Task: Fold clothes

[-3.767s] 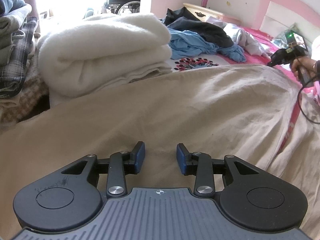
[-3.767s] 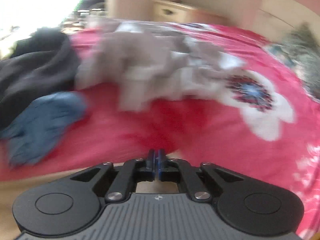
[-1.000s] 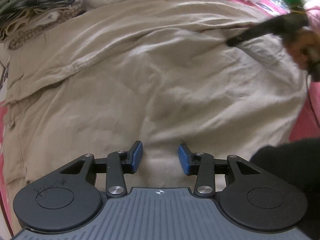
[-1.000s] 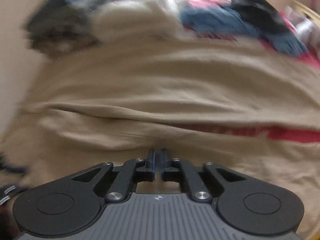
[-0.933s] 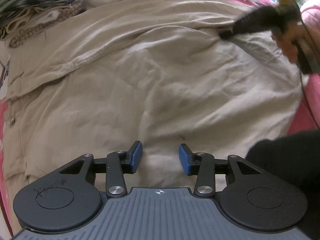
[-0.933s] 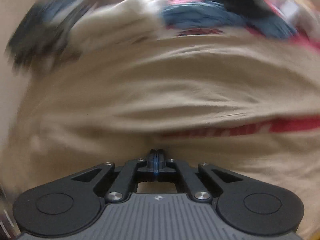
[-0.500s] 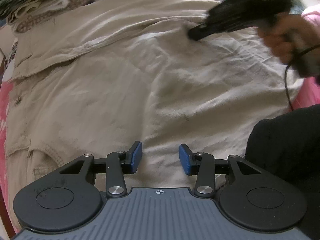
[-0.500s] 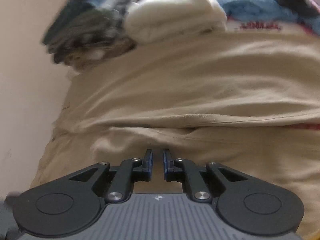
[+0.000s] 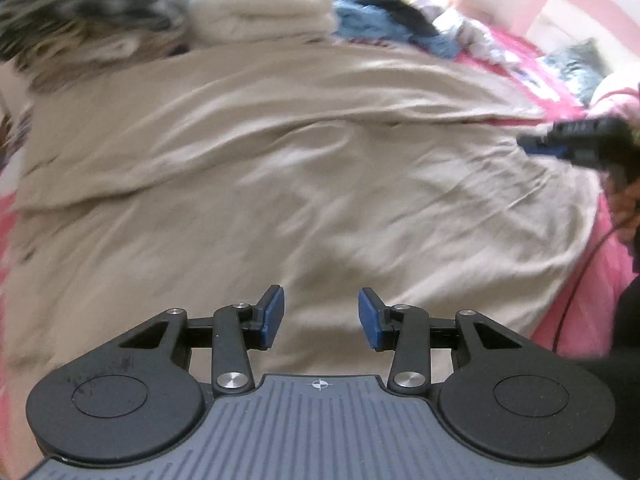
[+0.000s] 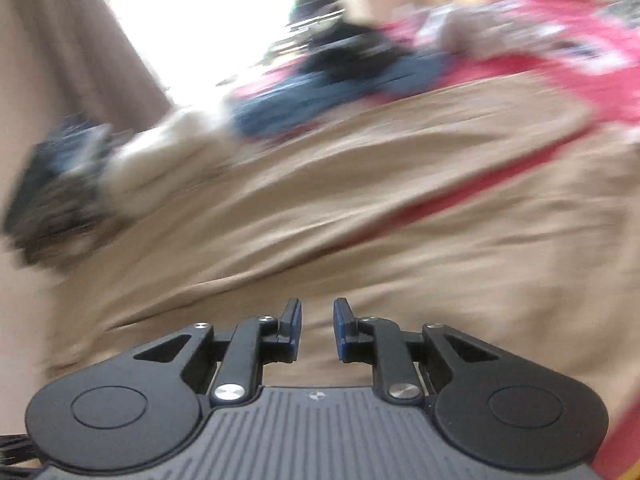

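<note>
While the room shows only as a pale wall and a bright window behind, the bed (image 9: 560, 316) with its pink-red cover fills both views, and over most of it lies the large beige garment (image 9: 320, 168), spread with one long lengthwise crease and a flap laid across its far side. Beyond it sit a folded white blanket (image 9: 256, 12), a stack of folded clothes (image 9: 72, 20) and a loose heap of blue and dark clothes (image 9: 384, 24). By my judgement the garment is between folds, part doubled yet broad; another fold would call for both grippers to pinch an edge. The left gripper (image 9: 320, 316) hovers wide apart, empty; the right gripper (image 10: 317, 328) stands narrowly parted, holding nothing.
</note>
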`<state>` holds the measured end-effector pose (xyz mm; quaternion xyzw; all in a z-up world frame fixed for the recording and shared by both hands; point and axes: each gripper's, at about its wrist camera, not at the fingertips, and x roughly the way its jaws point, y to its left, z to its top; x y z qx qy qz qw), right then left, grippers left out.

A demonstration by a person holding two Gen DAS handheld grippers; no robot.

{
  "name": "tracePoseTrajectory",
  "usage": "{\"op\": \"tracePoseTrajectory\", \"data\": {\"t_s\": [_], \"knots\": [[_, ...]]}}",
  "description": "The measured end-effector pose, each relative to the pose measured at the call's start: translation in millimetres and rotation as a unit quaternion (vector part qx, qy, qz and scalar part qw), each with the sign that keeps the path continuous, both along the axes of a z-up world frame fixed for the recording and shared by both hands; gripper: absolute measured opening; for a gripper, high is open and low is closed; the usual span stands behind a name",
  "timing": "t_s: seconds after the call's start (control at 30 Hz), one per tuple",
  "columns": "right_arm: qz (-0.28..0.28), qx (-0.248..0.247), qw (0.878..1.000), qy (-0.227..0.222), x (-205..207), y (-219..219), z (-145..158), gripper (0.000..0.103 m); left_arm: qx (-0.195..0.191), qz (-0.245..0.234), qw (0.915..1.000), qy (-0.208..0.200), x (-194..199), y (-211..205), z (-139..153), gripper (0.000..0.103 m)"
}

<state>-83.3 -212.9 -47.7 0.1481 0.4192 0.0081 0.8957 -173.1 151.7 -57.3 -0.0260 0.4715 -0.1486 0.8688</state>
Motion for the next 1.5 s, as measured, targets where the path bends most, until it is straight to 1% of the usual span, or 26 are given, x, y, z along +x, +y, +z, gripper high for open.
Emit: {"op": "tracePoseTrajectory", "data": {"t_s": [0.03, 0.07, 0.1, 0.17, 0.23, 0.27, 0.3, 0.37, 0.5, 0.6, 0.77, 0.83, 1.0, 1.07, 1.13, 1.17, 1.2, 1.23, 1.27, 1.33, 1.4, 1.5], "knots": [[-0.017, -0.022, 1.000, 0.003, -2.9, -7.0, 0.6, 0.019, 0.003, -0.003, 1.0000, -0.002, 4.6, -7.1, -2.1, 0.041], [-0.033, -0.033, 0.999, 0.004, -7.5, -15.8, 1.0, 0.019, 0.012, -0.006, 0.9999, -0.004, 8.2, -14.6, -4.3, 0.041], [-0.046, -0.032, 0.998, 0.008, -11.3, -22.9, -1.2, 0.019, 0.027, -0.009, 0.9996, -0.004, 11.6, -22.4, -7.3, 0.041], [-0.067, -0.029, 0.997, 0.022, -19.2, -36.2, -8.3, 0.019, 0.066, -0.014, 0.9976, 0.010, 17.7, -36.5, -17.0, 0.041], [-0.080, -0.037, 0.995, 0.047, -21.1, -45.2, -29.3, 0.019, 0.095, -0.015, 0.9949, 0.028, 20.9, -47.0, -27.6, 0.041], [-0.086, -0.026, 0.995, 0.044, -23.4, -49.8, -36.9, 0.019, 0.104, -0.013, 0.9941, 0.028, 20.5, -49.2, -30.3, 0.042], [-0.096, -0.011, 0.995, 0.038, -27.2, -54.2, -38.5, 0.019, 0.109, -0.012, 0.9937, 0.025, 19.0, -50.2, -30.7, 0.042], [-0.107, 0.002, 0.993, 0.042, -25.6, -56.4, -35.1, 0.020, 0.111, -0.008, 0.9935, 0.023, 17.7, -49.9, -30.4, 0.042], [-0.110, -0.003, 0.993, 0.038, -28.2, -53.0, -31.5, 0.020, 0.107, 0.002, 0.9939, 0.028, 14.1, -46.4, -28.8, 0.042], [-0.119, -0.022, 0.993, 0.006, -35.2, -55.9, -12.4, 0.020, 0.112, -0.001, 0.9934, 0.027, 10.7, -47.4, -28.1, 0.042], [-0.107, -0.009, 0.994, 0.008, -23.9, -77.7, -5.2, 0.020, 0.120, -0.008, 0.9923, 0.030, 10.8, -49.5, -28.0, 0.043], [-0.103, -0.003, 0.995, 0.010, -19.2, -86.5, -2.6, 0.023, 0.120, -0.011, 0.9922, 0.031, 10.7, -48.7, -27.7, 0.043], [-0.091, 0.012, 0.996, 0.014, -7.3, -108.7, 3.9, 0.023, 0.123, -0.022, 0.9918, 0.026, 7.8, -47.6, -24.8, 0.042], [-0.057, 0.015, 0.998, 0.010, 9.1, -102.9, -1.0, 0.022, 0.128, -0.027, 0.9911, 0.026, 6.4, -48.0, -24.8, 0.043], [-0.045, 0.010, 0.999, 0.016, 28.3, -101.0, -14.0, 0.022, 0.135, -0.030, 0.9900, 0.029, 5.7, -47.7, -26.0, 0.043], [-0.050, 0.001, 0.998, 0.027, 39.1, -104.7, -24.6, 0.020, 0.138, -0.032, 0.9895, 0.030, 5.3, -47.3, -26.4, 0.043], [-0.057, -0.008, 0.998, 0.039, 50.1, -109.0, -35.8, 0.014, 0.139, -0.032, 0.9893, 0.030, 4.9, -46.6, -26.4, 0.043], [-0.059, -0.023, 0.997, 0.036, 59.7, -115.0, -45.4, 0.002, 0.139, -0.032, 0.9893, 0.031, 4.8, -45.1, -26.3, 0.043], [-0.062, -0.031, 0.997, 0.032, 68.7, -122.2, -47.6, 0.000, 0.139, -0.032, 0.9893, 0.031, 4.8, -43.5, -26.1, 0.043], [-0.070, -0.044, 0.996, 0.025, 86.5, -136.7, -49.9, 0.000, 0.138, -0.031, 0.9894, 0.033, 5.7, -39.3, -26.4, 0.043], [-0.071, -0.079, 0.994, 0.032, 105.0, -145.5, -48.0, 0.000, 0.136, -0.031, 0.9896, 0.035, 7.3, -35.7, -27.5, 0.043], [-0.090, -0.132, 0.986, 0.048, 127.4, -158.4, -46.6, 0.000, 0.130, -0.031, 0.9903, 0.039, 10.2, -33.2, -27.7, 0.043]]}}
